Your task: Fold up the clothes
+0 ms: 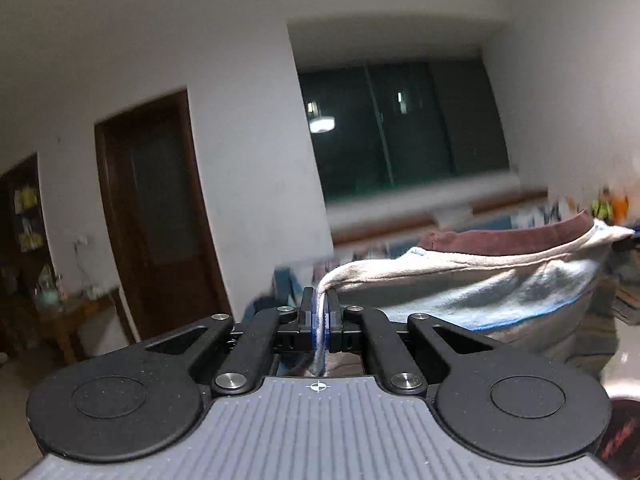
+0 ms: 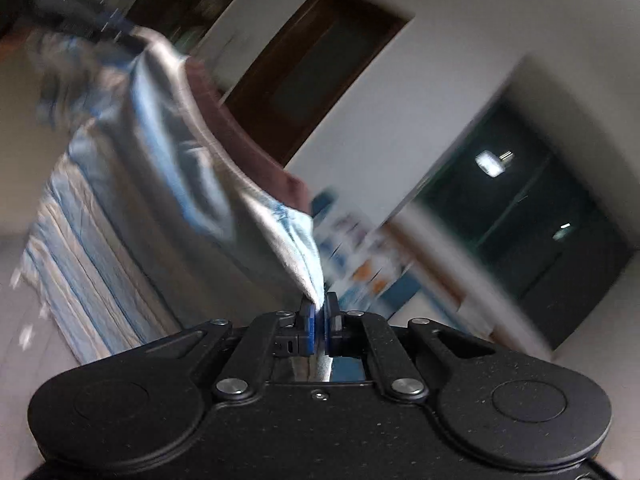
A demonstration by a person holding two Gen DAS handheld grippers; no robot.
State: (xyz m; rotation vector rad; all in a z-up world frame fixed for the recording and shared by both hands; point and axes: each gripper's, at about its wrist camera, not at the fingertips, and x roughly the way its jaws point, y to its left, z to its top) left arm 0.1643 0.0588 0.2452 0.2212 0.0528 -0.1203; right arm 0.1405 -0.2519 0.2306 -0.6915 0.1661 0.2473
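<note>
A pale grey and light blue garment (image 1: 480,292) with a dark maroon band along its upper edge hangs in the air, stretched between my two grippers. My left gripper (image 1: 320,306) is shut on one corner of it, and the cloth runs away to the right. My right gripper (image 2: 319,312) is shut on the other corner, and the garment (image 2: 168,160) runs up and to the left. Its striped lower part (image 2: 80,264) hangs below. Both views are blurred by motion.
A dark wooden door (image 1: 160,208) and a dark window (image 1: 400,128) stand in the white wall ahead. A wooden side table (image 1: 68,320) with small items stands at the left. A patterned bed or couch (image 1: 500,220) lies below the window.
</note>
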